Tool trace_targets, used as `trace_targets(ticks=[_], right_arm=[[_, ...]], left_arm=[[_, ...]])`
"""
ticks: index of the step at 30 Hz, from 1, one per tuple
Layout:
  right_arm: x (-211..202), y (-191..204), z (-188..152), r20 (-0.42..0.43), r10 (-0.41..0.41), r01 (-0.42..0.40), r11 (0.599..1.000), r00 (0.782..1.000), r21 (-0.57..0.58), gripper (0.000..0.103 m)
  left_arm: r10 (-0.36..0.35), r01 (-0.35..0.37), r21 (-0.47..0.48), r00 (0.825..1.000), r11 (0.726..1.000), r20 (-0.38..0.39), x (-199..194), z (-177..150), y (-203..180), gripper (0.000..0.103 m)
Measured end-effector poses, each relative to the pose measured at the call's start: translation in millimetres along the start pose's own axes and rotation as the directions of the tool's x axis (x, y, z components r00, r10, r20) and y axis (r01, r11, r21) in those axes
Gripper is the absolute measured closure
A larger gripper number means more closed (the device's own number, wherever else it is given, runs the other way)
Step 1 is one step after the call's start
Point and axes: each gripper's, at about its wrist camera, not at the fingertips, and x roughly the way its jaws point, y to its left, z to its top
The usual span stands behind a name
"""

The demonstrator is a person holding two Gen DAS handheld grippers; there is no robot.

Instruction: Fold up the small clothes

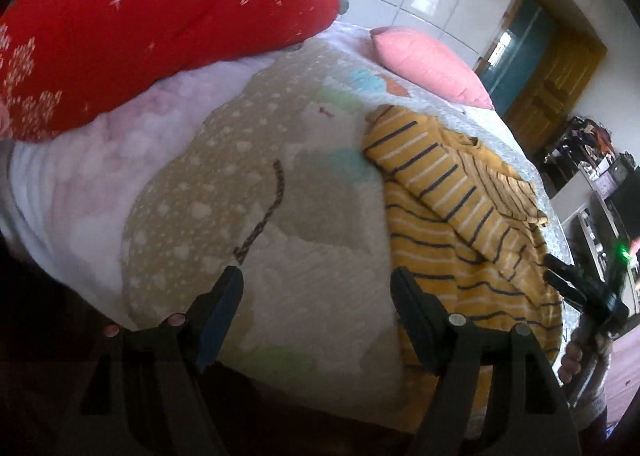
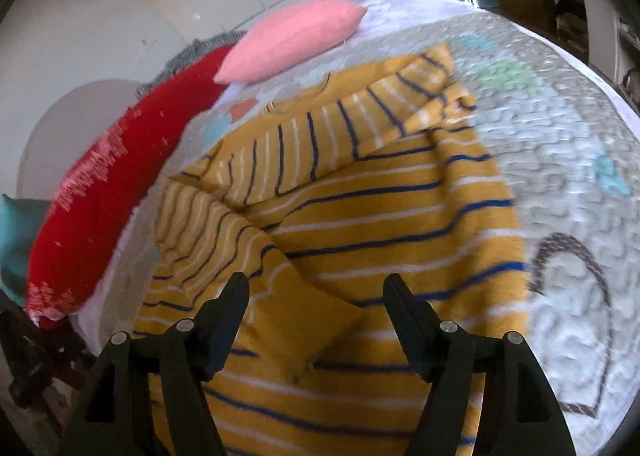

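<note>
A small mustard-yellow top with navy and white stripes (image 1: 452,211) lies on the quilted bedspread (image 1: 312,256), its sleeves folded in over the body. My left gripper (image 1: 318,278) is open and empty, over the bedspread just left of the top. My right gripper (image 2: 316,284) is open and empty, hovering over the top's (image 2: 380,223) lower part, near the folded sleeve end. The right gripper also shows at the right edge of the left wrist view (image 1: 560,276), held in a hand.
A big red cushion (image 1: 132,27) and a pink pillow (image 1: 428,63) lie at the head of the bed; both show in the right wrist view too, red (image 2: 120,191) and pink (image 2: 292,39). A wooden door (image 1: 560,87) and cluttered shelves (image 1: 600,175) stand to the right.
</note>
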Motion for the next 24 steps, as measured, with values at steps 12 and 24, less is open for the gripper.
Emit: trace_targets(ticks=[12,24], right_arm=[[13,63,7,-0.016,-0.067,0.06,0.966,0.998,-0.252,0.093],[-9,-57,66,0.035,-0.327,0.326,0.945,0.944,0.034,0.075]], left_arm=[[-0.023,0.023,-0.002,1.0,1.0,-0.018,15,-6,0,0.028],[-0.057,0.059,0.027,0.996,0.998,-0.061,34,-13,-16,0.028]])
